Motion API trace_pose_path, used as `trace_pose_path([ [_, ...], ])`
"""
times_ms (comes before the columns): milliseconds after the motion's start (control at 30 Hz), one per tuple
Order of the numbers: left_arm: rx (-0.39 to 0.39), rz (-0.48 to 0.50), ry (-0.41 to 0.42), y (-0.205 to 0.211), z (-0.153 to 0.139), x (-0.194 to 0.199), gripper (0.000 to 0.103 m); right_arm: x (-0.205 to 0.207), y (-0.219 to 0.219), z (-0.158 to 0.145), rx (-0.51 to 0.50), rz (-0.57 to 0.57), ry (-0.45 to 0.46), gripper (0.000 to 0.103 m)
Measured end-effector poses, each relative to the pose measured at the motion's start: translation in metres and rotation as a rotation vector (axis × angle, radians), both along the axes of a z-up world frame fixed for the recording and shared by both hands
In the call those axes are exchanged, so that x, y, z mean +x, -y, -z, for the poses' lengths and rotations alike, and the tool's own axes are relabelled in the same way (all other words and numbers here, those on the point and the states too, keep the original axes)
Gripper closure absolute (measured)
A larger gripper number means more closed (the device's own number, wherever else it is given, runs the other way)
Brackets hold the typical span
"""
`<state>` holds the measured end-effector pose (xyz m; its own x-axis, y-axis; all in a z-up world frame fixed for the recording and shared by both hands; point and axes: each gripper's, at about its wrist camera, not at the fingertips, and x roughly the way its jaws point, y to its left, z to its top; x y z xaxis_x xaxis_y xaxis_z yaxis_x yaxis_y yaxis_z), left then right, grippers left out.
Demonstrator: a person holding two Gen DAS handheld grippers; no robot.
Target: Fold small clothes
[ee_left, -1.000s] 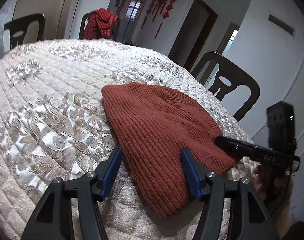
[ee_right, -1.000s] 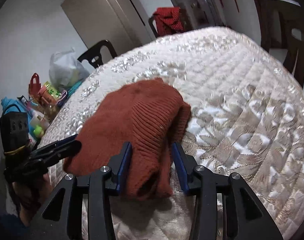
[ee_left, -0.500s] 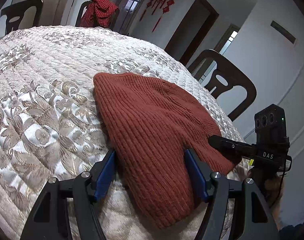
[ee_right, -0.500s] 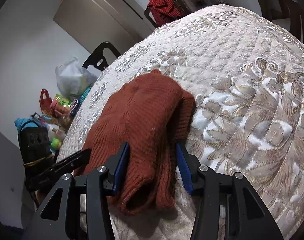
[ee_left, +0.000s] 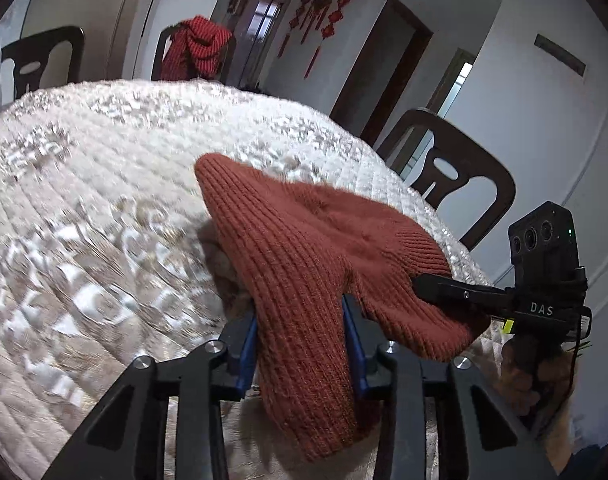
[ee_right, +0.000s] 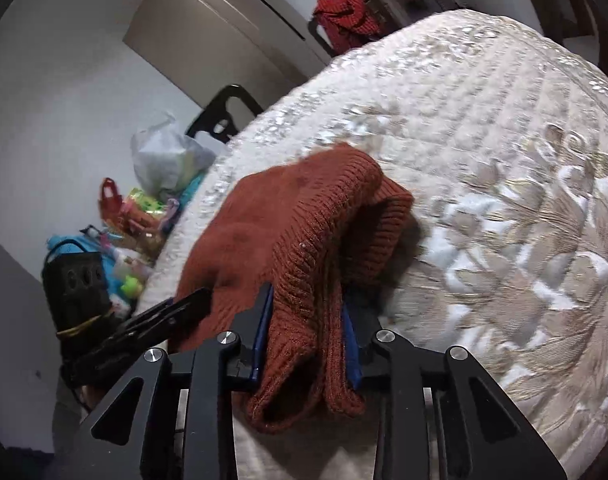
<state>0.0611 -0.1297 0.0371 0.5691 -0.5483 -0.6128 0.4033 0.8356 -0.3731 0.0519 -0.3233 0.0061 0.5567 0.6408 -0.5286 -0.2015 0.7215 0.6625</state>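
Note:
A rust-red knit garment [ee_left: 304, 232] lies on the quilted cream tablecloth [ee_left: 103, 200], its near edge lifted and bunched. My left gripper [ee_left: 299, 320] has its jaws closing, and the blue pads press on a fold of that near edge. In the right wrist view the same knit garment [ee_right: 287, 208] hangs doubled over between the blue pads of my right gripper [ee_right: 306, 308], whose jaws are also closing on it. The right gripper's black finger [ee_left: 436, 286] shows at the garment's right corner, and the left gripper's finger [ee_right: 183, 306] at its left corner.
A dark chair [ee_left: 456, 172] stands at the table's right side, and another holds a red checked cloth [ee_left: 195, 48] at the far end. A plastic bag [ee_right: 163, 152] and colourful toys [ee_right: 143, 208] lie beyond the table's left edge. Quilt [ee_right: 484, 160] stretches beyond the garment.
Both pairs of jaws have narrowed from wide apart onto the garment's near edge. That edge has lifted off the cloth and bunched up between the pads.

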Motion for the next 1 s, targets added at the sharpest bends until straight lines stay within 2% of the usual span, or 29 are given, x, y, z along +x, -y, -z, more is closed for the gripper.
trace_pose_path([
  [300, -0.021, -0.090, 0.071, -0.052, -0.025, 0.013, 0.066, 0.027, -0.054, -0.031, 0.001, -0.093, 0.101, 0.072],
  [633, -0.035, -0.189, 0.103, -0.113, -0.032, 0.045, 0.066, 0.073, -0.116, -0.035, 0.014, -0.175, 0.146, 0.072],
  [733, -0.023, -0.207, 0.070, -0.124, -0.018, 0.059, 0.065, 0.086, -0.124, -0.024, 0.010, -0.188, 0.123, 0.072],
  [833, 0.002, -0.233, -0.019, -0.130, 0.007, 0.071, 0.064, 0.103, -0.128, -0.001, -0.021, -0.183, 0.025, 0.071],
  [900, -0.050, -0.235, -0.056, -0.138, 0.014, 0.071, 0.061, 0.104, -0.126, 0.010, -0.047, -0.174, -0.016, 0.068],
  [933, -0.066, -0.242, -0.050, -0.139, 0.013, 0.067, 0.060, 0.102, -0.125, 0.011, -0.046, -0.174, -0.017, 0.067],
  [1000, -0.039, -0.256, -0.025, -0.139, 0.008, 0.058, 0.060, 0.094, -0.118, 0.010, -0.044, -0.164, -0.003, 0.067],
])
